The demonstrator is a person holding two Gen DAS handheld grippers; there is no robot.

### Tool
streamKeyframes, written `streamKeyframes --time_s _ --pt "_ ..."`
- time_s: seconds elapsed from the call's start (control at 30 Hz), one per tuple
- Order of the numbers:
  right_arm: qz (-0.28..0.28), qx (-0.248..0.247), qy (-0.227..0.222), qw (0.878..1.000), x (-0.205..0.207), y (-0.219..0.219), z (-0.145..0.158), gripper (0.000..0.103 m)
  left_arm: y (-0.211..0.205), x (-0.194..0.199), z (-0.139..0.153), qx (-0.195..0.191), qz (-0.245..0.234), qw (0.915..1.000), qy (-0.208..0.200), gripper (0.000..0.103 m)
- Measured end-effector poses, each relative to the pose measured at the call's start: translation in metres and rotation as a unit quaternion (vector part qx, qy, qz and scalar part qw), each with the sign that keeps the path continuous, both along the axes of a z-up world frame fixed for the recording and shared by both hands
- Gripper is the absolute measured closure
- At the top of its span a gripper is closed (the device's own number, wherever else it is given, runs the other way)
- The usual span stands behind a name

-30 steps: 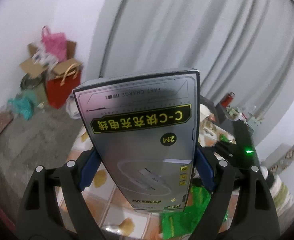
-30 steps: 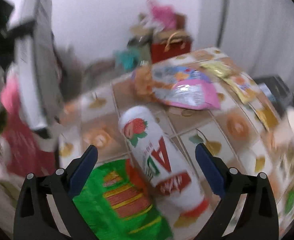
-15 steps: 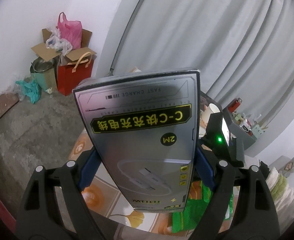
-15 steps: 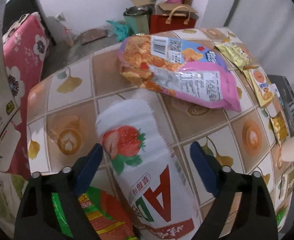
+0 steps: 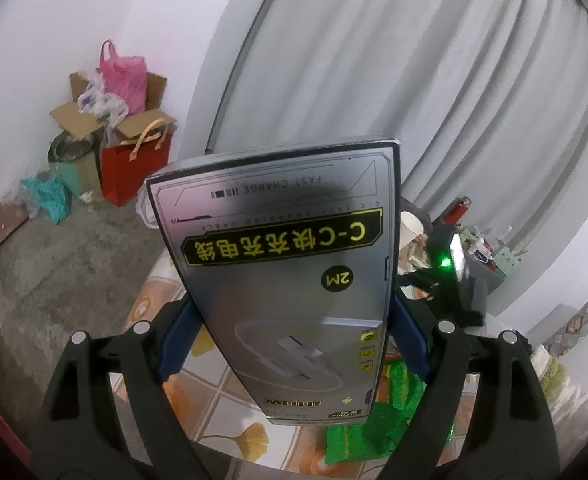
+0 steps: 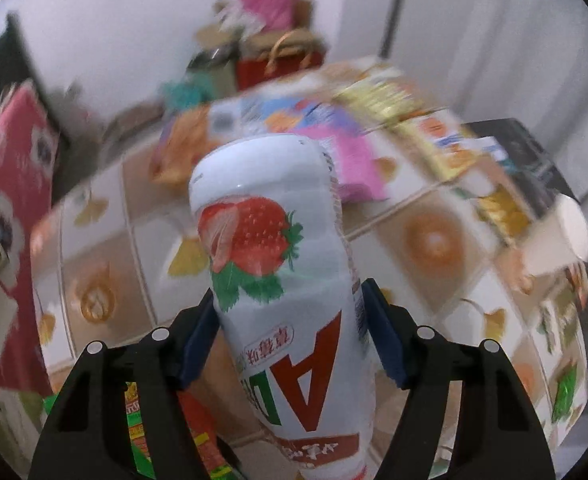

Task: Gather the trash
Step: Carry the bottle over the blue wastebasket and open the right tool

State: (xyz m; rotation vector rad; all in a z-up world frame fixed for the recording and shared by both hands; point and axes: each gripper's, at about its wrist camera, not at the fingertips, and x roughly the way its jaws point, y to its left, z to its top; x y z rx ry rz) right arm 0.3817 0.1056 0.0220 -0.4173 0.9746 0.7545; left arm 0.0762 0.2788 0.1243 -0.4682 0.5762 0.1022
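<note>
Grey "FAST CHARGE" box fills left tool; right tool closing around strawberry bottle.

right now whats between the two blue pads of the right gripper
The white strawberry drink bottle stands between the pads of the right gripper, whose jaws are closing and look to be touching its sides. This shows in the right wrist view.

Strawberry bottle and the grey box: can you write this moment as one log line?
left tongs: holding grey box | right tongs: closing around strawberry bottle | table: wrappers left
</note>
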Motion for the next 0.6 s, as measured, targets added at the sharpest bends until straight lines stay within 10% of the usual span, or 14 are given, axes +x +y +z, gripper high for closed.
streamKeyframes --time_s 0.3,0.6 --pt "-0.167 0.129 -0.084 0.974 -0.033 -0.112 0.062 0.037 -0.049 0.018 0.029 0.025 -0.062 0.997 -0.04 0.023" --pt "-0.323 0.243 -0.162 0.9 -0.132 -0.24 0.113 0.038 -0.136 0.047 0.053 0.048 -0.173 0.9818 -0.062 0.023"
